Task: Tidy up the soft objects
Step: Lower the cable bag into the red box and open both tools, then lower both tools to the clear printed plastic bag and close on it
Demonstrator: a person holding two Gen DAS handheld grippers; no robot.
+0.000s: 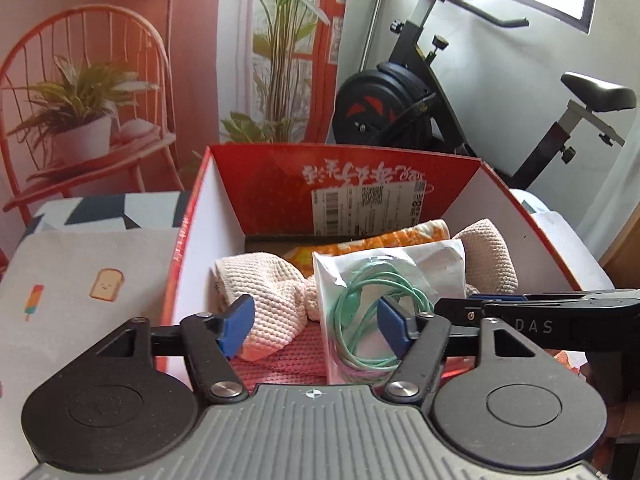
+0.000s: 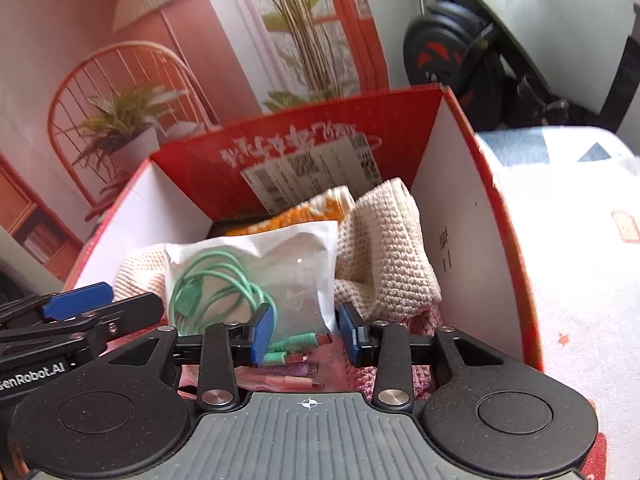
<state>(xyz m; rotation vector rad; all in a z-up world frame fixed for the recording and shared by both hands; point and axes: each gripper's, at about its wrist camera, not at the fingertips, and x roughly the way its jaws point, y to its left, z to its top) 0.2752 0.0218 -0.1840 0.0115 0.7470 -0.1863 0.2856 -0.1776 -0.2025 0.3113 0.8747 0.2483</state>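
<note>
Left edge: patterned bedcover (image 1: 80,264), nothing loose on it. Red box (image 1: 192,240) sits open on it, with the soft items already inside: cream knit cloth (image 1: 272,300), pink knit (image 1: 288,360) underneath, orange cloth (image 1: 384,240) at the back.

Left gripper (image 1: 312,322) has its jaws spread, one pad just beside the cream knit, the other over the cable bag (image 1: 392,280); neither pinches. Risk: a pad snags the knit loops on pulling out and drags the cloth up.

The cable bag stands tilted on the pile, so it could tip forward.

Right gripper (image 2: 306,334) has its jaws partly spread around the bag's lower end; the left pad looks touching, hard to tell through the plastic. Risk: slick plastic slips, or the two grippers bump, since they sit close together.
</note>
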